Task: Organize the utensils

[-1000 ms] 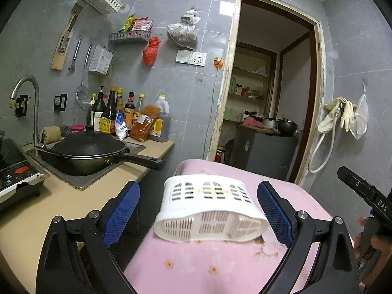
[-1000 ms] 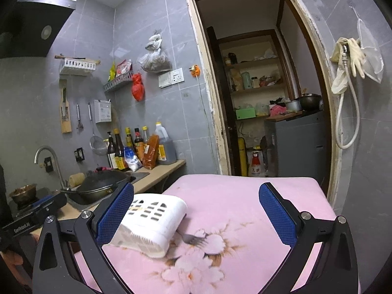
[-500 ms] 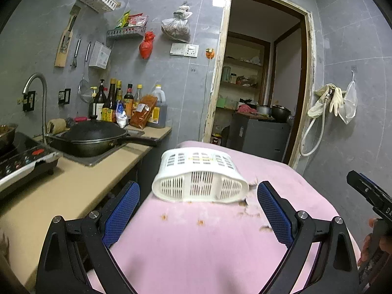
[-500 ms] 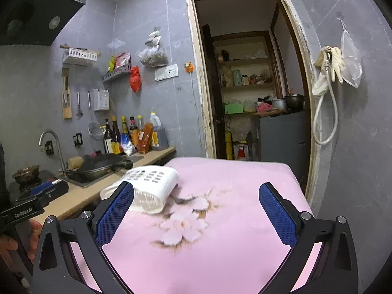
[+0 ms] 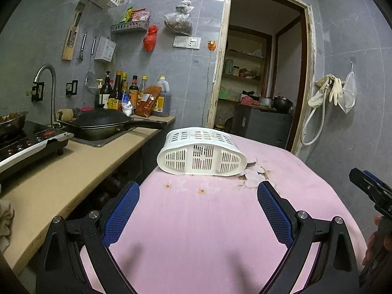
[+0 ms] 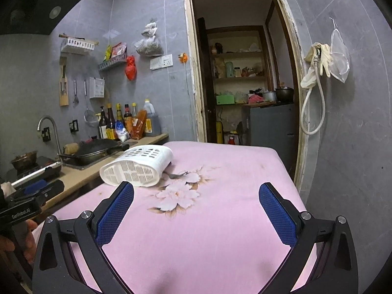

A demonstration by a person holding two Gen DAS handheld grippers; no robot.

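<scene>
on the pink flowered cloth (image 5: 220,220) covering the surface, a white slotted utensil basket (image 5: 201,153) is seen lying on its side, its perforated base turned toward both cameras. a fork (image 6: 175,175) is partly seen just right of the basket, tines resting on the cloth beside the printed blossoms; its handle end is hidden by the basket. the left tool (image 5: 198,208) is held short of the basket, blue pads spread wide, nothing between them. the right tool (image 6: 196,208) is likewise held nearer than the basket and to its right, pads spread wide and empty. left of the basket a tan counter (image 5: 61,178) is noted, carrying a black wok (image 5: 103,125); sauce bottles (image 5: 127,93) are lined up behind the wok.
</scene>
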